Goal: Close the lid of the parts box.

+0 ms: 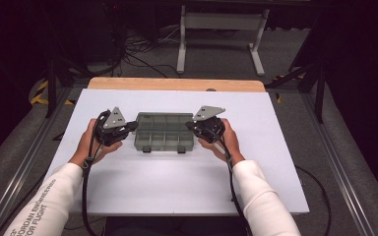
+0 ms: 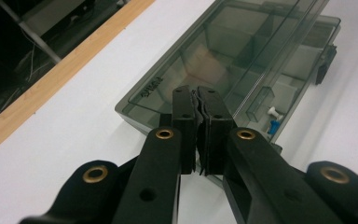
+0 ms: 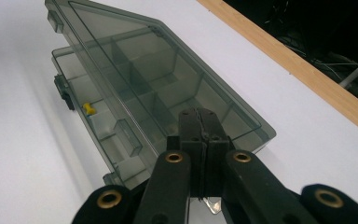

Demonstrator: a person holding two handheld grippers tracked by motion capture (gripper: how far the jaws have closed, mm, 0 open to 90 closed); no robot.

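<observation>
Both grippers sit at the ends of a smoky grey plastic box (image 1: 163,131) that lies near the middle of a white table (image 1: 177,187). From the high view, the left gripper (image 1: 130,127) is at the box's left end and the right gripper (image 1: 191,126) at its right end, each held in a hand with a white sleeve behind it. Two dark latches show on the box's near edge. A strip of bare wood (image 1: 176,84) runs along the table's far side, beyond the box.

Along the left gripper (image 2: 197,93), its two black jaws are pressed together with nothing plainly between them, their tips over the near corner of the box (image 2: 223,56). The box's clear lid stands slightly raised above the tray on the side away from the wood strip (image 2: 51,79). Inside the tray, just beside the jaws, lie a white pin (image 2: 273,111) and a blue pin (image 2: 273,127).

Along the right gripper (image 3: 199,112), the jaws are likewise closed flat against each other, tips over the near corner of the box (image 3: 135,70). A small clear sliver shows below the pads, though I cannot tell what it is. The lid is lifted here too, and a yellow pin (image 3: 89,108) lies in a tray compartment toward the box's latch side.
</observation>
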